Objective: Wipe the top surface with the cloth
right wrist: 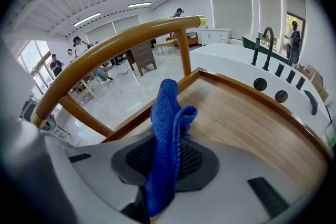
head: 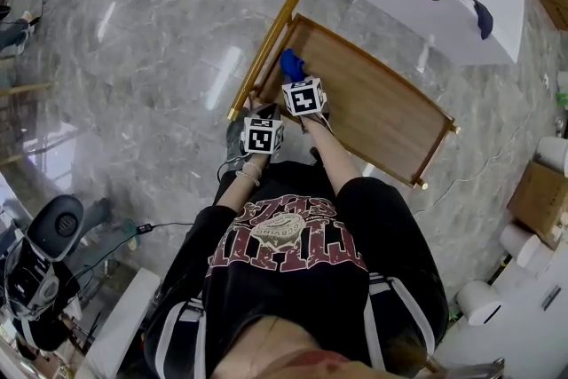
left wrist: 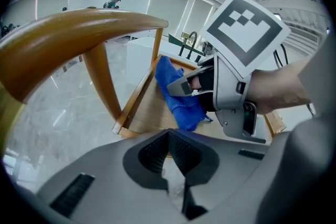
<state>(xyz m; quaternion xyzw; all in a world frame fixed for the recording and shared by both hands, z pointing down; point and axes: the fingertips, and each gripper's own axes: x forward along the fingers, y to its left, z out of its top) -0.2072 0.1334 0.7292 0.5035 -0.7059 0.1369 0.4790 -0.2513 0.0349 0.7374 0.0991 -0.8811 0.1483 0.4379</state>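
Right tool clenches the blue cloth at the worktop's ten o'clock corner. Left tool sits pinched shut, empty. Danger: that loose fold could snag the raised rim and tug free mid-wipe.

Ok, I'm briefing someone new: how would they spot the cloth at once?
Find the wooden tray-top cart on the grey marble floor. At its end by the golden handle bar, the right gripper pinches the cloth: a floppy, bright blue fold, the only coloured thing over that bare wood.
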